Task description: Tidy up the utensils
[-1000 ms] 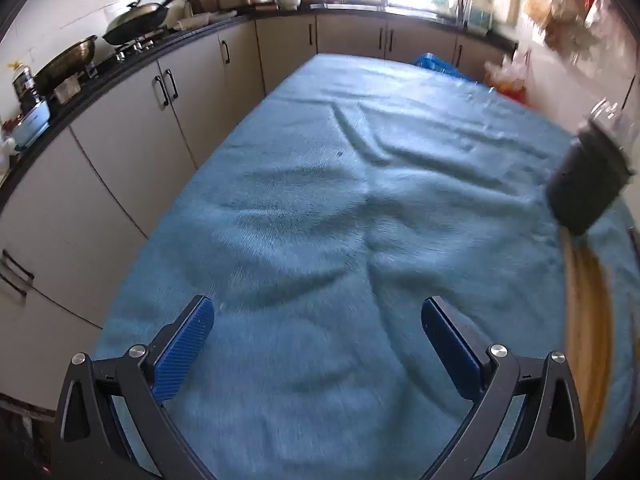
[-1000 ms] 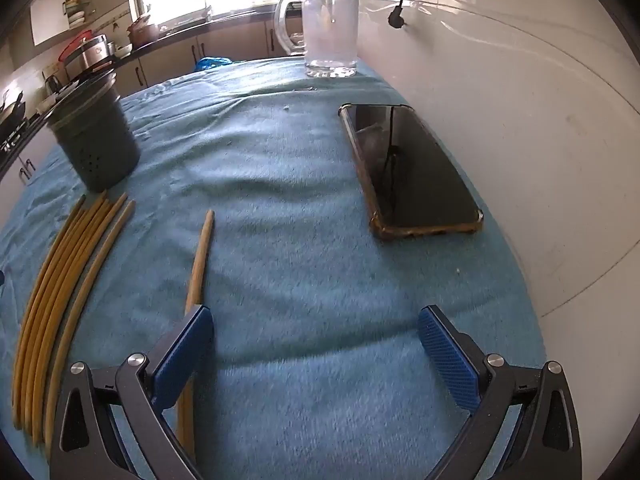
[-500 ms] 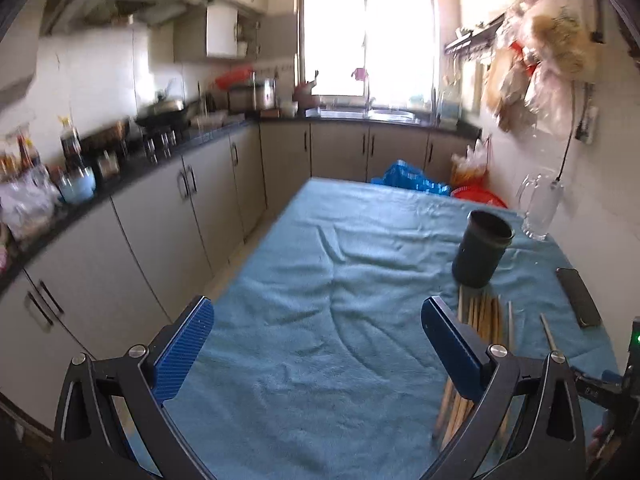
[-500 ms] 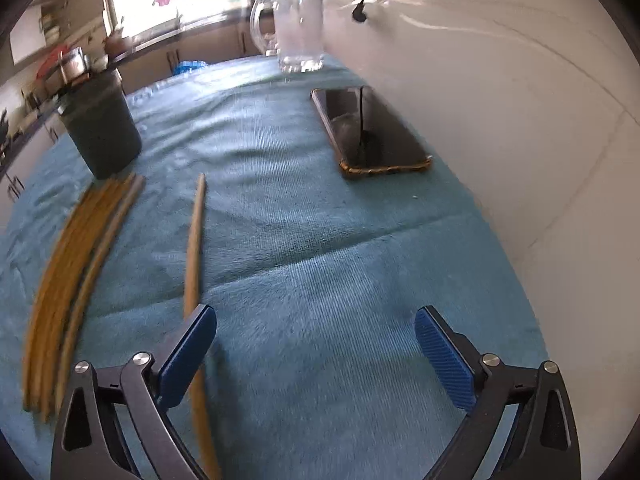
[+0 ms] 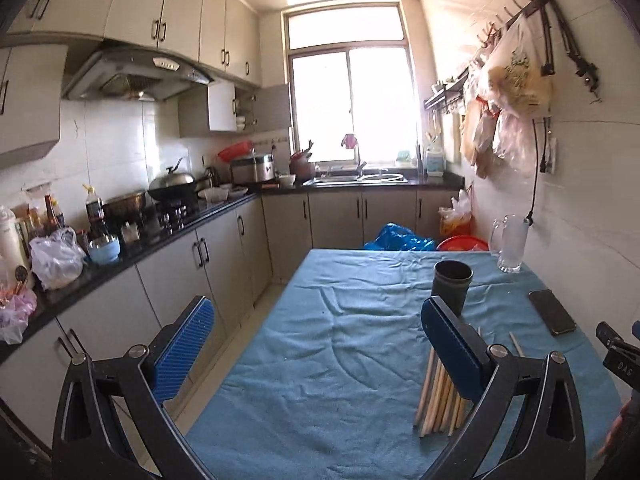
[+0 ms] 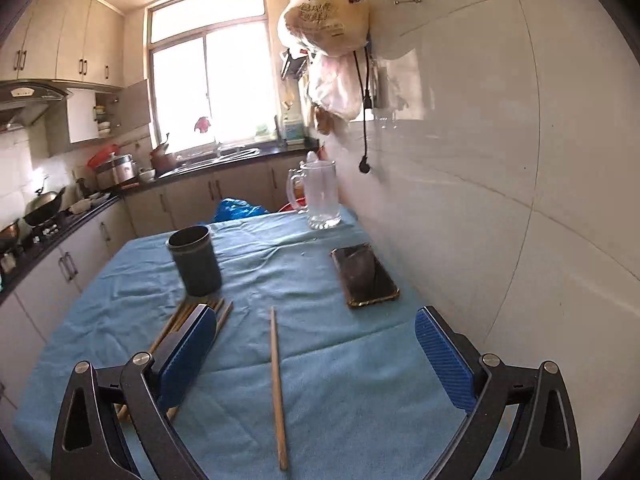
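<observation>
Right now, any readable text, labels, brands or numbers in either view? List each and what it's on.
"BAS": partial white lettering on the right gripper body, at the edge of the left wrist view.
Green print on the hanging plastic bag: too blurred to read.
Label on the blue-white bottle by the sink: too small.
Phone screen: dark, no text.

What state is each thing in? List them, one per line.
left tongs: open, holding nothing
right tongs: open, holding nothing
dark holder: upright, no chopsticks seen in it
chopstick bundle: lying flat on the cloth, near the holder
single chopstick: lying flat, apart from the bundle
glass mug: upright, looks empty
phone: flat, screen dark
blue cloth: spread, wrinkled
</observation>
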### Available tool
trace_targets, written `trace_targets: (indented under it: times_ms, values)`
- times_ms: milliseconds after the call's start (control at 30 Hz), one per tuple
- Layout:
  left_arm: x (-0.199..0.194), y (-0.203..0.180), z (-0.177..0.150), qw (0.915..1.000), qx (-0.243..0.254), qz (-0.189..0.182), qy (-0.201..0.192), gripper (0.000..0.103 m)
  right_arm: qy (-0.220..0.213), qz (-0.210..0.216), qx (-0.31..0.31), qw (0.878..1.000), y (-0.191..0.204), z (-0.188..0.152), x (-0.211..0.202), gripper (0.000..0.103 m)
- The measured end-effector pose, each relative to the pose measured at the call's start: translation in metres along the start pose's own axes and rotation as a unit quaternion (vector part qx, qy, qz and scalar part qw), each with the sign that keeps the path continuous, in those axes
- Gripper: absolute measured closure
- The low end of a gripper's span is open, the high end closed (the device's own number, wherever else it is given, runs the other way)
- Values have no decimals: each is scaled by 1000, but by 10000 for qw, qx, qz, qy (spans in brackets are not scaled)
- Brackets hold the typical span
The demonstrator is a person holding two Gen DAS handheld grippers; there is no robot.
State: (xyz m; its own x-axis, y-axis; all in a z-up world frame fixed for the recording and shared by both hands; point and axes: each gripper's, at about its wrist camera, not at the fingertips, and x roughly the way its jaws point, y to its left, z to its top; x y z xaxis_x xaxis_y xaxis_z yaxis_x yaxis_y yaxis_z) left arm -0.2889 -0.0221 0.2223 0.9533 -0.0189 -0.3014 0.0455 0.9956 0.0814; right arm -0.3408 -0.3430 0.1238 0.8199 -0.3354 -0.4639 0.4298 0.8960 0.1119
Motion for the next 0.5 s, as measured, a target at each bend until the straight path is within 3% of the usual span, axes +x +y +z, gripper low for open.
trace_targets:
  times_ms: [133, 300, 500]
  values:
    - [-12, -6, -4, 9998, 129, -133, -22, 0, -158, 48, -4, 9999, 0, -10, -15, 2]
    - [-19, -6, -6, 9995, 278, -34, -112, 0, -464, 68, -100, 9989, 7, -11, -31, 2]
    - [-7, 3, -11, 9999, 3, -125, 98, 0, -811, 224, -242, 9962, 19, -7, -44, 2]
